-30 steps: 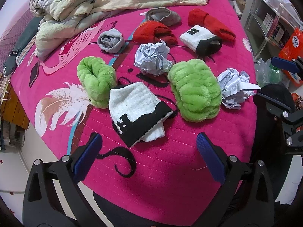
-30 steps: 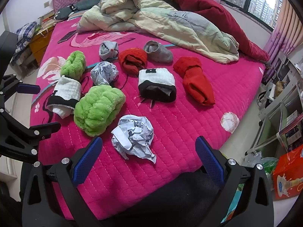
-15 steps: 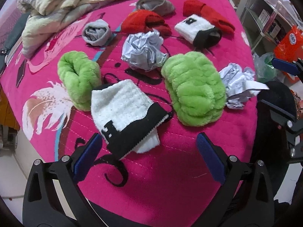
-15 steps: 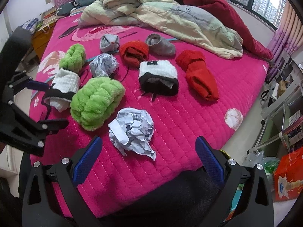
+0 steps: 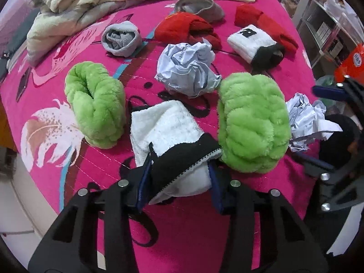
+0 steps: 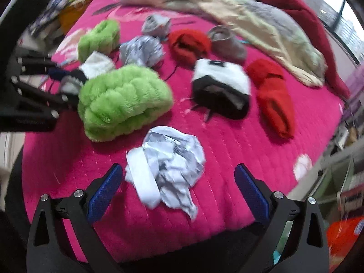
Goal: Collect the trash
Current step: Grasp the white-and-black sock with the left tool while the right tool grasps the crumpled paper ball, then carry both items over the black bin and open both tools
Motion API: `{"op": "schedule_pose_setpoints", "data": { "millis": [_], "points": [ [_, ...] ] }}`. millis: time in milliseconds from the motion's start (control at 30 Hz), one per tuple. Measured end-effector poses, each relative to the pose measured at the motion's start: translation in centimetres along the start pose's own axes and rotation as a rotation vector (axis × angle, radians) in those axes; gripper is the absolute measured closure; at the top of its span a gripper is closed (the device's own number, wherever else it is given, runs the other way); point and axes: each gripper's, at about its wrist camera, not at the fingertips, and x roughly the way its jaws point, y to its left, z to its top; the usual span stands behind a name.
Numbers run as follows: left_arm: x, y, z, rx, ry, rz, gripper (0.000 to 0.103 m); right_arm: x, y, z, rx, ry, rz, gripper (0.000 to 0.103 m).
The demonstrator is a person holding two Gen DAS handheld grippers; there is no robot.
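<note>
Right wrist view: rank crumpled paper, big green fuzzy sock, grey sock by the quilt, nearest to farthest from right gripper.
From the right gripper:
1. Crumpled paper, between the open jaws.
2. Big green fuzzy sock, beyond, left.
3. Grey sock, far, by the quilt.

Hot-pink quilted bedspread (image 5: 193,238) with white flower print, lime-green plush slippers (image 5: 252,122), white-and-black sock (image 5: 173,141), red socks (image 5: 186,30), white crumpled paper (image 6: 168,166), blue gripper pads (image 6: 104,191)

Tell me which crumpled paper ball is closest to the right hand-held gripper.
The crumpled paper ball at the bed's near edge, between the right hand-held gripper's open fingers. The other paper ball lies farther back, beyond the green sock.
</note>
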Motion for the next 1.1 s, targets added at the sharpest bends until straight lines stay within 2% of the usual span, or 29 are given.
{"op": "schedule_pose_setpoints", "data": {
  "millis": [100, 167, 333, 400, 467, 500, 533, 600, 633, 700, 800, 933, 1100],
  "points": [
    [0.1, -0.2, 0.0, 0.025, -0.005, 0.003, 0.058, 1.8, -0.2, 0.7, -0.010, 0.072, 0.038, 0.009],
    [0.2, -0.4, 0.0, 0.044, -0.007, 0.019, 0.058, 3.4, -0.6, 0.8, 0.026, 0.156, 0.072, 0.009],
    [0.3, -0.7, 0.1, 0.060, -0.014, 0.039, 0.060, 4.6, -1.1, 1.1, 0.058, 0.207, 0.102, 0.008],
    [0.2, -0.8, 0.0, 0.059, -0.017, 0.040, 0.066, 4.7, -1.0, 1.4, 0.037, 0.214, 0.092, 0.008],
    [-0.1, -0.8, 0.0, 0.063, -0.027, 0.044, 0.077, 4.5, -0.7, 1.7, -0.007, 0.194, 0.088, 0.009],
    [-0.3, -0.8, 0.0, 0.064, -0.032, 0.038, 0.080, 4.4, -0.4, 1.8, -0.016, 0.182, 0.083, 0.016],
    [-0.5, -0.9, -0.1, 0.067, -0.036, 0.038, 0.081, 4.1, 0.2, 1.8, -0.039, 0.168, 0.081, 0.030],
    [-0.8, -0.9, -0.2, 0.066, -0.041, 0.037, 0.084, 3.1, 1.7, 1.7, -0.122, 0.142, 0.095, 0.047],
    [-0.9, -0.9, -0.3, 0.062, -0.044, 0.033, 0.084, 2.8, 2.2, 1.6, -0.152, 0.130, 0.076, 0.049],
    [-1.5, -1.0, -0.6, 0.059, -0.040, -0.003, 0.084, 2.3, 2.8, 1.4, -0.181, 0.114, 0.047, 0.051],
    [-2.6, -1.3, -1.3, 0.058, -0.054, -0.002, 0.084, 1.2, 2.8, 0.8, -0.162, 0.089, 0.076, 0.050],
    [-4.0, -1.2, -2.3, 0.028, -0.040, -0.017, 0.084, -1.2, 1.4, 0.3, -0.094, 0.066, 0.102, 0.049],
    [-6.3, -2.5, -2.1, 0.046, -0.065, -0.012, 0.084, -2.8, -0.8, -0.7, 0.006, 0.041, 0.116, 0.049]
  ]
}}
